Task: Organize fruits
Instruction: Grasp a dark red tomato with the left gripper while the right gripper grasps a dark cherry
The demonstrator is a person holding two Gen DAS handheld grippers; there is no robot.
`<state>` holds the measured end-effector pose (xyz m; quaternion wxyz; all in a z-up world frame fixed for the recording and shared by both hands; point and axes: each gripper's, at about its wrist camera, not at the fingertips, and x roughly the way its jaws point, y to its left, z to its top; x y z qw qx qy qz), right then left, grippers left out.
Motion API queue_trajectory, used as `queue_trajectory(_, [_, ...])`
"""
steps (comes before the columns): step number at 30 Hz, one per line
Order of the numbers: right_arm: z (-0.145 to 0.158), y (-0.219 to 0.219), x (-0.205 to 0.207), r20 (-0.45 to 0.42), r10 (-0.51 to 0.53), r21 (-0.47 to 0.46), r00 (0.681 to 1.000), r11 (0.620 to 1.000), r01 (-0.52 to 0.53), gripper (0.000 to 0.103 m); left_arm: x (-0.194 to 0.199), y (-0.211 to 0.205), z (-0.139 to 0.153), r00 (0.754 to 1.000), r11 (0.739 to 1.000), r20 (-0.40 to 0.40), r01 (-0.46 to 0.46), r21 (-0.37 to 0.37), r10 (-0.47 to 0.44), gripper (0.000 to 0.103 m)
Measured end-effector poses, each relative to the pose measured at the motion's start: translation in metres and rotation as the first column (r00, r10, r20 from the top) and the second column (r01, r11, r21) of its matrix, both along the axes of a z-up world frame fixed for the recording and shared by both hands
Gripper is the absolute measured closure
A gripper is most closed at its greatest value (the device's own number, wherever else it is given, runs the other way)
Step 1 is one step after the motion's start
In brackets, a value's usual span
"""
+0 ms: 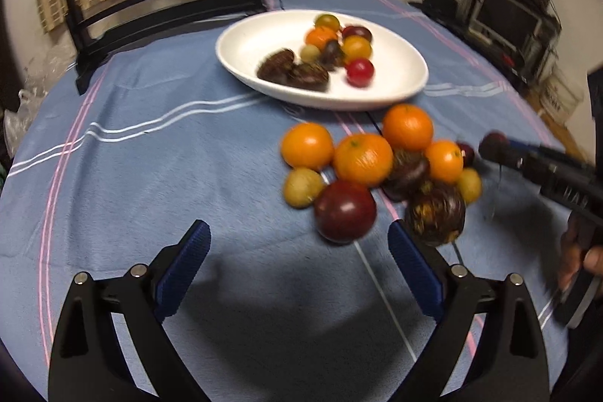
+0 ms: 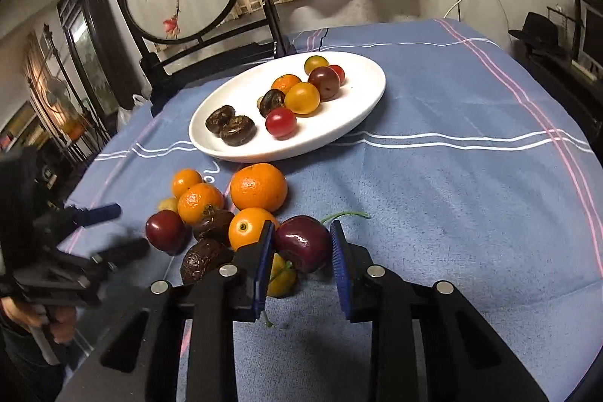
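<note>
**Cherry between right fingers**

The right gripper is seen closed around a dark cherry beside the fruit pile. The left gripper is held apart. Bare blue tablecloth is seen rightward, the white plate beyond.

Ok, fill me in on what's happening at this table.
A person is sorting fruit with two handheld grippers. The right gripper has its jaws around a dark red cherry at the near edge of the loose pile on the blue tablecloth; whether the pads are touching it yet is unclear. The left gripper is open and empty, just short of the pile. The white plate already holds several small fruits, while the oranges remain on the cloth.
</note>
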<state>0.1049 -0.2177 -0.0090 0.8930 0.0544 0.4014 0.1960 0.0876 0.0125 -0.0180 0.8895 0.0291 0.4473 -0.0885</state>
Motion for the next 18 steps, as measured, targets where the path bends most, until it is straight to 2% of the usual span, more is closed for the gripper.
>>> queue_trajectory(2, [0.001,0.003,-0.002,0.004,0.005,-0.009,1.000,1.000,-0.005,0.073,0.002,-0.005,-0.006,1.000,1.000,-0.002,0.006,0.010,-0.006,0.012])
queue_trajectory(4, [0.003,0.005,-0.004,0.017,0.018,-0.007,1.000,1.000,-0.018,0.073,0.005,-0.006,-0.012,1.000,1.000,-0.019,0.007,0.000,-0.007,0.024])
queue_trajectory(6, [0.004,0.009,-0.006,0.026,0.029,-0.016,0.999,0.999,-0.028,0.073,0.011,-0.005,-0.019,0.998,0.999,-0.061,-0.007,-0.032,0.005,0.031])
queue_trajectory(11, [0.005,0.011,-0.008,0.031,0.035,-0.026,0.999,0.999,-0.034,0.073,0.014,-0.020,-0.020,0.999,0.999,-0.035,-0.021,-0.033,0.020,0.042])
queue_trajectory(12, [0.004,0.011,-0.008,0.029,0.033,-0.029,0.999,0.999,-0.033,0.073,0.015,-0.022,-0.019,0.999,0.999,-0.033,-0.022,-0.032,0.021,0.047])
queue_trajectory(14, [0.003,0.012,-0.008,0.026,0.036,-0.032,0.999,0.999,-0.036,0.073,0.015,-0.026,-0.020,1.000,1.000,-0.010,-0.021,-0.020,0.021,0.065])
queue_trajectory(18, [0.005,0.011,-0.008,0.036,0.031,-0.026,0.999,0.999,-0.030,0.073,0.012,-0.019,-0.016,1.000,0.996,-0.015,-0.021,-0.088,0.019,0.066])
